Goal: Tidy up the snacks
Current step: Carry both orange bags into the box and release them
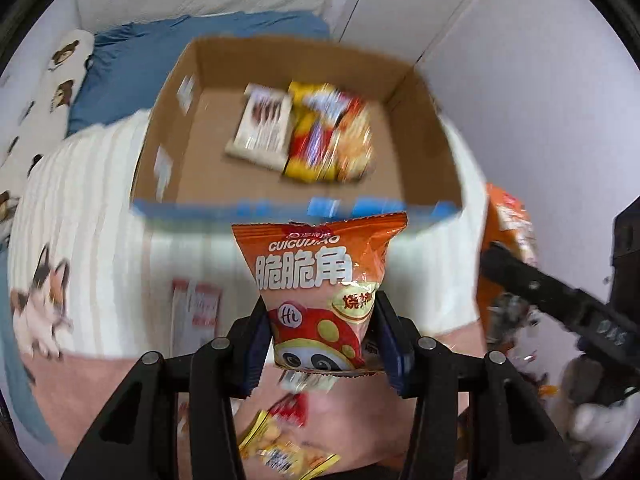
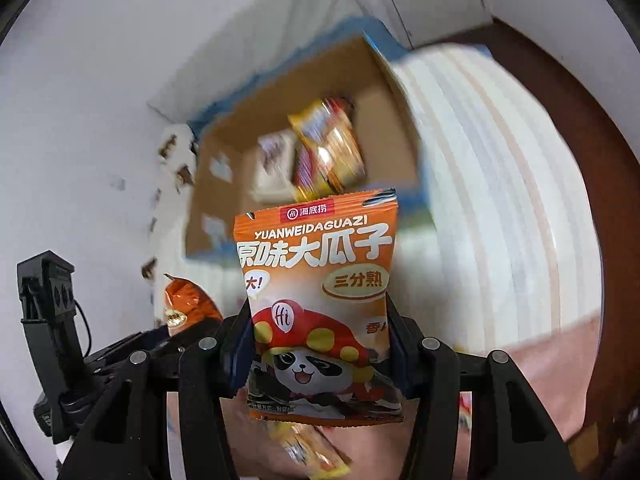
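Both grippers are clamped on orange snack bags: left gripper (image 1: pixel 322 336) squeezes the crispy-horn bag (image 1: pixel 320 280), right gripper (image 2: pixel 318 344) grips the sunflower-seed bag (image 2: pixel 320 280). The cardboard box (image 1: pixel 420 136) ahead holds what look like two blurry packs.

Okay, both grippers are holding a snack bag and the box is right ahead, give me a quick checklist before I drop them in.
1. Left gripper shut on the crispy-horn bag: ok, fingers press both sides.
2. Right gripper shut on the sunflower-seed bag: ok, clamped low on the bag.
3. Box open on top: ok, no flaps in the way.
4. Free floor in the box: ok, bare cardboard left of the white pack and yellow pack.
5. Bags over the box: not ok, both sit short of the near rim.
6. Arms clear of each other: cannot tell, the view is blurred.
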Available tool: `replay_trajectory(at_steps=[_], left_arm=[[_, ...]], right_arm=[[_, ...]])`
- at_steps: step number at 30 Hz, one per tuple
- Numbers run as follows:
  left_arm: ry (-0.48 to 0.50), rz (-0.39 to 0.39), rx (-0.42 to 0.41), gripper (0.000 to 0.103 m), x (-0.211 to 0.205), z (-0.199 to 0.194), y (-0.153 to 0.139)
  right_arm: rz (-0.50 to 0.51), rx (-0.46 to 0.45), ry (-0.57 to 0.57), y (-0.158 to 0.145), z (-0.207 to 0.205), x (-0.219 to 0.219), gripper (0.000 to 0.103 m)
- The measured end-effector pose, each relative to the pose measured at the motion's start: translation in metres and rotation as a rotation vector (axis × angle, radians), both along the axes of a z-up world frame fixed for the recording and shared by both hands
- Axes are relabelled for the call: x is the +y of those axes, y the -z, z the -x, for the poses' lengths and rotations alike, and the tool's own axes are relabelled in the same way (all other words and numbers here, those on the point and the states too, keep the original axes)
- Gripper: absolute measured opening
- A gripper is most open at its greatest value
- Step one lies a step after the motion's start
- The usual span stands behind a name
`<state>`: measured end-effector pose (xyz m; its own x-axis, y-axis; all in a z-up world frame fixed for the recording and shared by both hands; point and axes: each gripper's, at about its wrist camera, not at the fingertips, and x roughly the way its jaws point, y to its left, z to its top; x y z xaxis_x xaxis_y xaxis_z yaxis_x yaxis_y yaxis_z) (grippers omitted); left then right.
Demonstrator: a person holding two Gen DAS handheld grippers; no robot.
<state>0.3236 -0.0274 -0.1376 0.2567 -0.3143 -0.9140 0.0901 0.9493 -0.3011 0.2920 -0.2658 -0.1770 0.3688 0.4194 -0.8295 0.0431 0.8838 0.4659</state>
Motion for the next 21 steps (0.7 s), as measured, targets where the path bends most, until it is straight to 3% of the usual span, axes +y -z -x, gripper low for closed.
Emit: replay_trajectory(at_steps=[5,8,12,21], left_arm=[[-0.030,-0.059,-0.013,0.045,0.012,-0.079,-0.010],[-0.065,-0.088,0.054,0.045,0.022,-0.135,0.011],[-0.080,-0.146,0.101,0.045,0.035,-0.182,0.034],[-0.080,-0.234,0.173,0.046,0.039,-0.250,0.080]], right_arm=[[0.046,-0.025,0.030,-0.002,-0.080,0.005,0.057],[0.029,0.015,0.055,0.018,-0.132,0.010,0.057],[0.036,0.087,0.068,0.047,-0.186,0.008,0.057],[0.131,0.133,0.076,0.088,-0.245,0.021,0.059]])
